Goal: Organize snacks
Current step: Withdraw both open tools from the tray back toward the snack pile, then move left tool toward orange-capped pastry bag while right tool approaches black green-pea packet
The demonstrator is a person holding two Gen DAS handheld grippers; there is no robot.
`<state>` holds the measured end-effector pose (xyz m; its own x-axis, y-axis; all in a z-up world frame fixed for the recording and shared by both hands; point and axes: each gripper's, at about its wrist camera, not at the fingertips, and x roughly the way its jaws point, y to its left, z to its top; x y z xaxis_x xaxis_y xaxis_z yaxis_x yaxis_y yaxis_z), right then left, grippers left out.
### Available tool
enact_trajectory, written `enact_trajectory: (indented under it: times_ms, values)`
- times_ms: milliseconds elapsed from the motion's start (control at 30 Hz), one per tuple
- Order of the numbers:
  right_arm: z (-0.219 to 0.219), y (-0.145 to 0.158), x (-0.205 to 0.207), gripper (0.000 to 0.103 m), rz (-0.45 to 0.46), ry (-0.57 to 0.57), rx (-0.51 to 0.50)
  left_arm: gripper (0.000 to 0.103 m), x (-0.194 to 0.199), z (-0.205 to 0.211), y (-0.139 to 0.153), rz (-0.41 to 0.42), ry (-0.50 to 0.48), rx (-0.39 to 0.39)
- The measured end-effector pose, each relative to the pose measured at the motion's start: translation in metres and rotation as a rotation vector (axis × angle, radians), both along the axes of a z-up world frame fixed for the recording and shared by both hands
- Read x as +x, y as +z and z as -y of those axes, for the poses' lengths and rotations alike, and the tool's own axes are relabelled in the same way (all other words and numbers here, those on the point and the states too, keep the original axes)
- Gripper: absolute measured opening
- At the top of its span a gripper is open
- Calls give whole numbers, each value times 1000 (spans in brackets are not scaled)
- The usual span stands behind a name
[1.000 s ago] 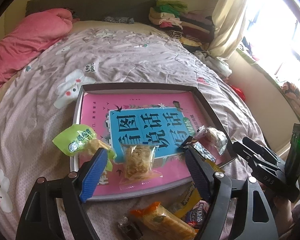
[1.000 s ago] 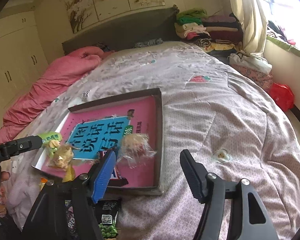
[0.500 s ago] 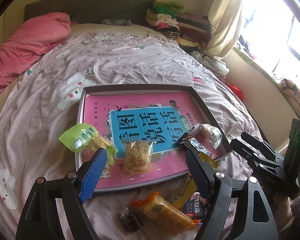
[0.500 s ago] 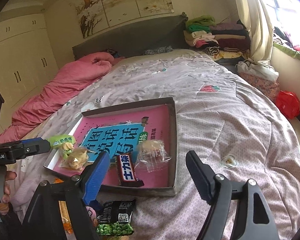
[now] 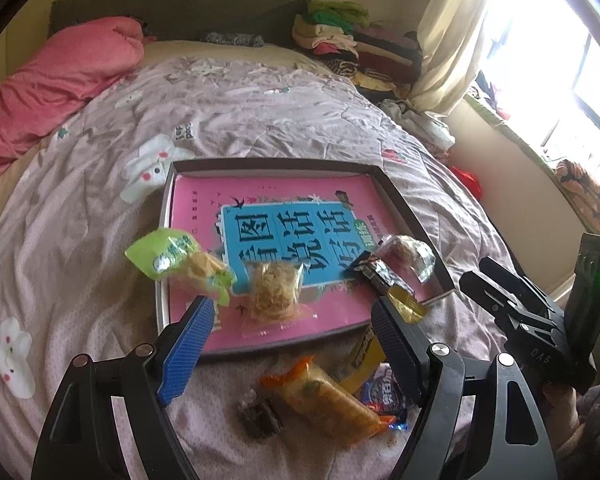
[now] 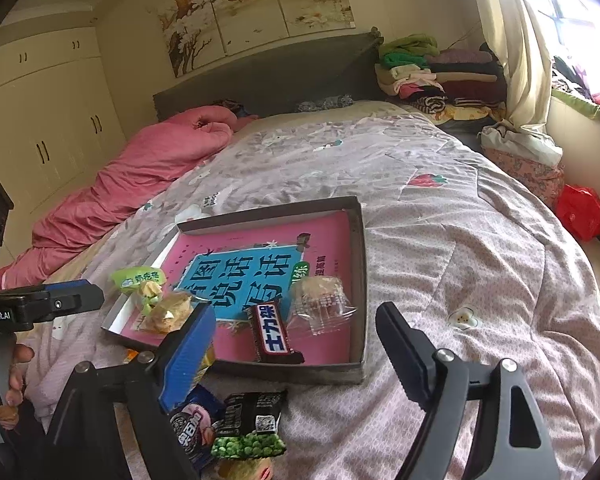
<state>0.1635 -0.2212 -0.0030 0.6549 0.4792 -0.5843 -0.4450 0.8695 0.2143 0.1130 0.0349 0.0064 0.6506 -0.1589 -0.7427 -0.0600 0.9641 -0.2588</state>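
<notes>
Bedspread (image 6: pixel 440 240), chocolate bar (image 6: pixel 271 334) in tray (image 6: pixel 358 240) beyond empty, opening right tongs (image 6: pixel 292 344); left tongs (image 5: pixel 292 332) wide, empty

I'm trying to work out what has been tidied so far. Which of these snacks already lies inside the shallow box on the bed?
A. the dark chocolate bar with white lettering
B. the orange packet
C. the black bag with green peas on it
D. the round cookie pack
A: the chocolate bar lies on the pink book inside the box, while the pea bag, orange packet and cookie pack lie on the quilt outside it.
</notes>
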Motion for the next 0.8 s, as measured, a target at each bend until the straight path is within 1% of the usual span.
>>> enact_trajectory:
  times_ms: [200, 367, 533, 667, 800]
  values:
    - [-5, 2, -8, 83, 5, 20, -7, 82, -8, 2, -4, -17, 0, -7]
    - [-7, 4, -13, 83, 5, 38, -4, 82, -13, 7, -8, -31, -20, -15]
    - [-9, 6, -19, 85, 5, 50, -5, 82, -20, 13, -11, -40, -28, -2]
    - [-11, 6, -25, 85, -2, 59, -11, 82, -25, 18, -14, -53, -31, -12]
    - [-13, 5, -29, 85, -11, 67, -19, 82, -29, 27, -19, -74, -46, 2]
